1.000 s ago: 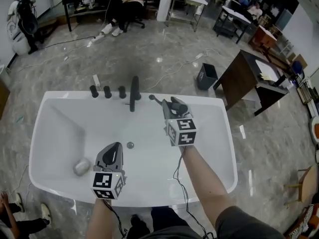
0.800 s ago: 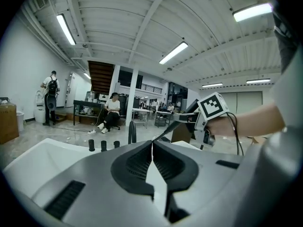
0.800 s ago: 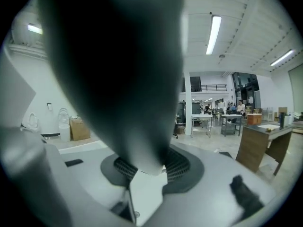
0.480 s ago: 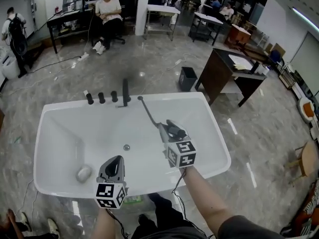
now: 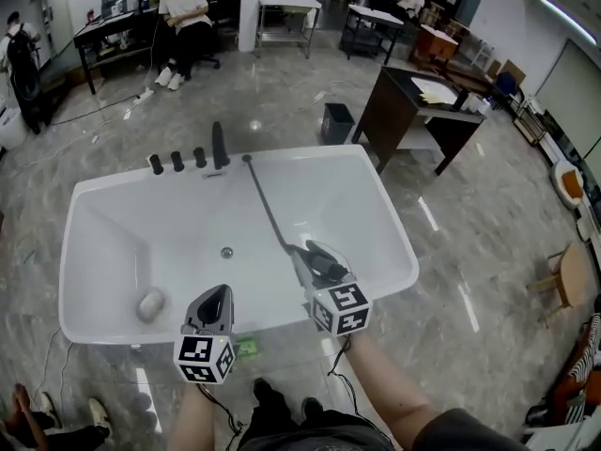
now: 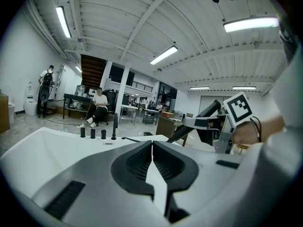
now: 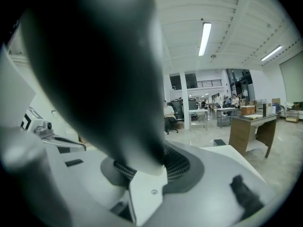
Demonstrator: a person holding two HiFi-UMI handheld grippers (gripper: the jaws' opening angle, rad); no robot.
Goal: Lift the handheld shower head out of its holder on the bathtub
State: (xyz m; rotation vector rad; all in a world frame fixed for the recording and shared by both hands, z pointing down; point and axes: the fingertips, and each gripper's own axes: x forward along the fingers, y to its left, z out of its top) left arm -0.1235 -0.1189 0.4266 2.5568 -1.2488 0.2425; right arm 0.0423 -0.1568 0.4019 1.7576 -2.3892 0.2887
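White plastic jaws on my right gripper [image 5: 317, 263] are clamped on the black shower head [image 5: 326, 265], which fills most of the right gripper view. My left gripper [image 5: 216, 294] is pinched together with nothing in it, hanging over the tub's near rim.

The shower head is out of its holder, up over the near-right part of the white bathtub [image 5: 376, 205]. Its long axis runs away from me, hose end aimed at the far rim. From there the dark hose [image 5: 268, 205] stretches straight to the rim just beside the black faucet [image 5: 219, 144] and three knobs [image 5: 177, 161].

A grey roundish lump [image 5: 150, 304] sits in the tub's left end. All around is grey marbled floor [image 5: 282, 101], with a dark desk [image 5: 413, 111] off to the right.
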